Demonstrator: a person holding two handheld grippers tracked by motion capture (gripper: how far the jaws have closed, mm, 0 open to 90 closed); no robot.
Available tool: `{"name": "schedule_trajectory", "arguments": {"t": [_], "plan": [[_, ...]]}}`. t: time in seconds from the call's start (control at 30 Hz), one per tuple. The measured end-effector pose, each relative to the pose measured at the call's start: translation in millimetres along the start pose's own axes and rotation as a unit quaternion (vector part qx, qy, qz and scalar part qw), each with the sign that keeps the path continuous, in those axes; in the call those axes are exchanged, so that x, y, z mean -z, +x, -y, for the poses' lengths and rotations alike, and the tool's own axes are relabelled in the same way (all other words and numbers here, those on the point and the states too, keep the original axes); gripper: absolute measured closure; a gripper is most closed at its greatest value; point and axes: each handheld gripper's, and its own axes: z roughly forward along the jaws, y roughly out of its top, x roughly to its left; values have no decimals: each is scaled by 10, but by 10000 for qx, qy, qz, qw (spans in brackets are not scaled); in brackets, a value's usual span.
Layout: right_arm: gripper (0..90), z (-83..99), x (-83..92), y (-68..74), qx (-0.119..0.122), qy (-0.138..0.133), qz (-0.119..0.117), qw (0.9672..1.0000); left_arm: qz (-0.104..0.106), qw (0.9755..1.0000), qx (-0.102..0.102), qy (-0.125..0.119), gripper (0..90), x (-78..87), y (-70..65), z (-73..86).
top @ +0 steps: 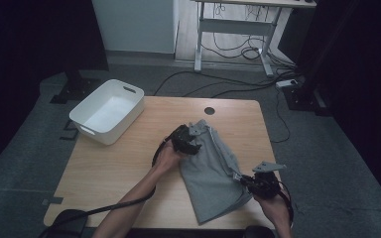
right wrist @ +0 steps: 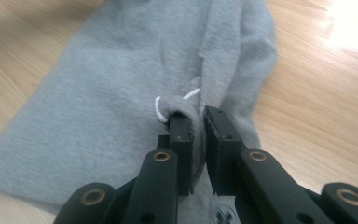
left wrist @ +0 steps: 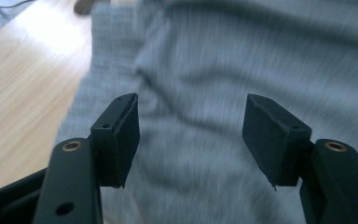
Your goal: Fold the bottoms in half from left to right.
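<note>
My right tool [right wrist: 196, 122] is pinching the grey garment's [top: 209, 173] drawstring edge; my left tool [left wrist: 190, 135] is gaping above it, empty. Risk: the thin pinch slipping, the fold collapsing.

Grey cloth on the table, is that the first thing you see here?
Yes: the grey cloth lies folded on the near right of the wooden table. The right gripper pinches its edge, while the left gripper hovers open above it. A white bin sits far left.
</note>
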Motion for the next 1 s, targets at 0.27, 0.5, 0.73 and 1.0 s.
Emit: {"name": "schedule_trajectory", "arguments": {"t": [0.27, 0.5, 0.73, 1.0], "plan": [[825, 332, 45, -229, -392, 354, 522, 9972, -98, 9995, -17, 289, 334, -181, 0, 139], [685, 521, 118, -371, -607, 714, 766, 9926, -80, 9999, 48, 59, 296, -71, 12, 142], [519, 200, 241, -236, -520, 163, 371, 9978, 5, 9998, 107, -190, 198, 199, -38, 170], [614, -67, -197, -104, 188, 883, 457, 9949, 166, 9995, 276, -59, 155, 247, -96, 434]]}}
